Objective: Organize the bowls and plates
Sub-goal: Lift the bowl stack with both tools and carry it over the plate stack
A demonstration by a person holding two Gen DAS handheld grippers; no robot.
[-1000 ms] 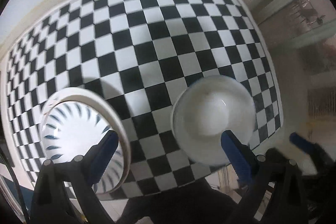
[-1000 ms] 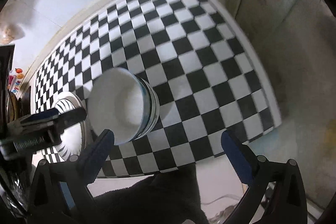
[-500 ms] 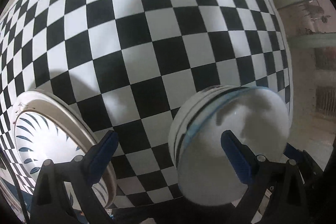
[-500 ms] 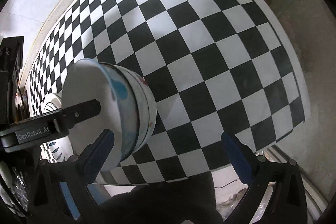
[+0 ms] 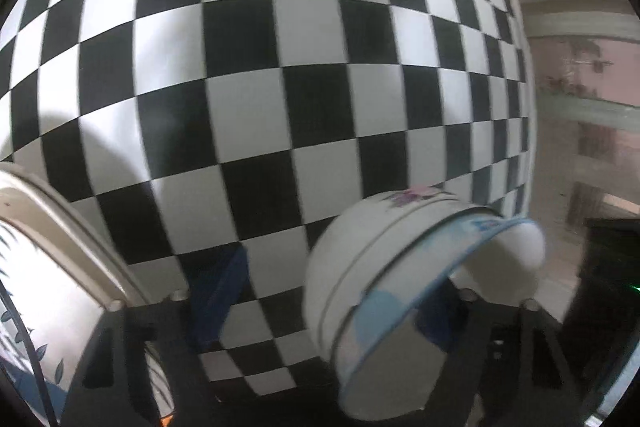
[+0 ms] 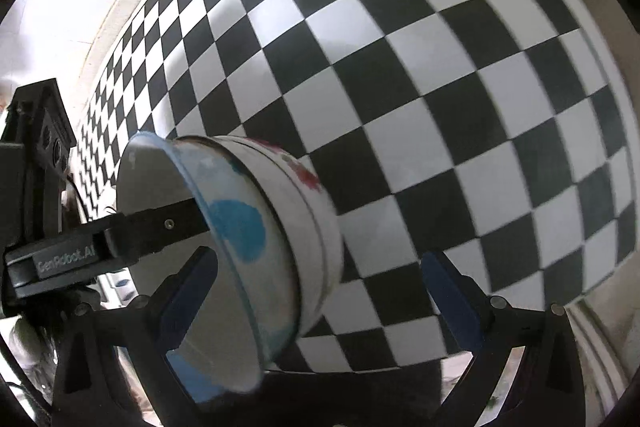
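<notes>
Bowls first: the nested bowls (image 5: pixel 360 251), a blue-rimmed one seated inside a white one with small flower marks, sit low and right in the left wrist view, near the table's (image 5: pixel 304 107) front edge. The plate (image 5: pixel 60 267), cream-rimmed with blue leaf strokes, lies at the lower left of that view, well apart from them.

The left tool (image 5: pixel 328 291) is closing. One finger reaches inside the inner bowl and the other is outside, so the near wall of both bowls stands between them. Checkered cloth shows between the outer finger and the white wall, so nothing is pinched yet. The right tool (image 6: pixel 318 263) stands wide, one finger at the bowls' mouth and the other out over the cloth, gripping nothing.

The step in hand looks like taking the stack by its rim. To do it well, the inner finger should sit deep enough to catch both walls, not the blue rim alone, or the outer bowl may be left behind. Close squarely across the wall, since glazed ware slips under a skewed pinch. The right tool would best steady the far side or keep clear. Lift level and slowly.
</notes>
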